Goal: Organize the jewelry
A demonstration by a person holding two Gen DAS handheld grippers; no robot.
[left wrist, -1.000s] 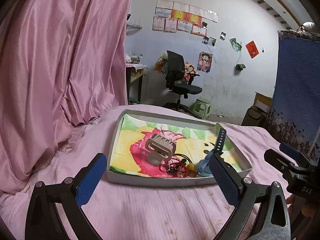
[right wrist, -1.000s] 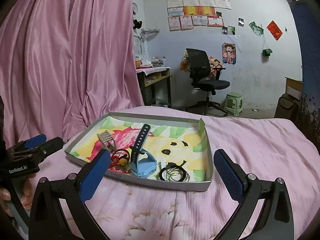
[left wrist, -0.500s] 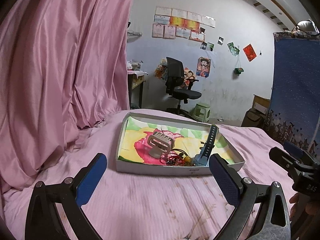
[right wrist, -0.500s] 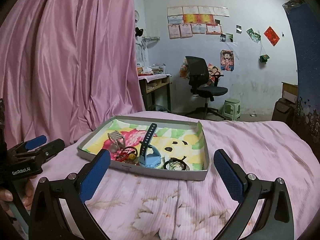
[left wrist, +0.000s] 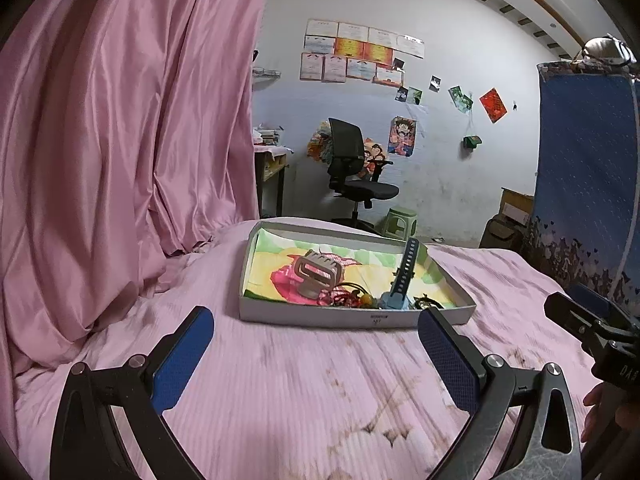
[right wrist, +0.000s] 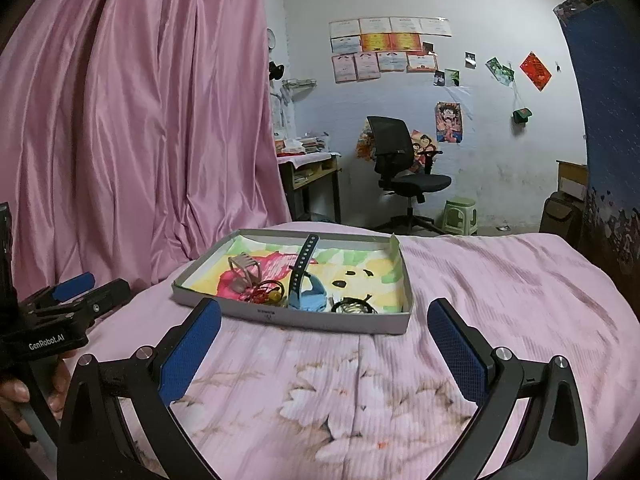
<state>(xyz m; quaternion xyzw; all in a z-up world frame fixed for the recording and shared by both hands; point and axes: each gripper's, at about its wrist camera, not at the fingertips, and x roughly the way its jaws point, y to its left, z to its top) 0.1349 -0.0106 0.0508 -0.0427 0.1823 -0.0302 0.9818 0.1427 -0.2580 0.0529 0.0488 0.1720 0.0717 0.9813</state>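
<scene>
Nearest the cameras, the left gripper (left wrist: 316, 354) and the right gripper (right wrist: 324, 344) hang above the bed (right wrist: 500, 280) with jaws wide and nothing between them. Each gripper also appears at the edge of the other's view, gripped by a hand (right wrist: 16, 396).

Both grippers have withdrawn from the tray (right wrist: 312, 320) over the last second. The tray now shows smaller and farther off in both views, with a wider strip of pink sheet in front of it. No item has left the tray, so this reads as a retreat after placing or a reset before the next pick; the sorting itself shows no progress in this interval.

The jewelry lies inside the tray, crowded toward its near wall. The clip (left wrist: 316, 276) stands on the left. The red cord (right wrist: 266, 292) and a yellow bead (right wrist: 275, 297) lie just beside it. The watch (right wrist: 306, 280) sits in the middle with one strap upright. The rings (right wrist: 354, 307) lie near the right corner. Their layout matches the earlier frames.

Beyond the bed are the pink curtain (left wrist: 120, 140), a chair (right wrist: 400, 168) and a stool (right wrist: 460, 216).
</scene>
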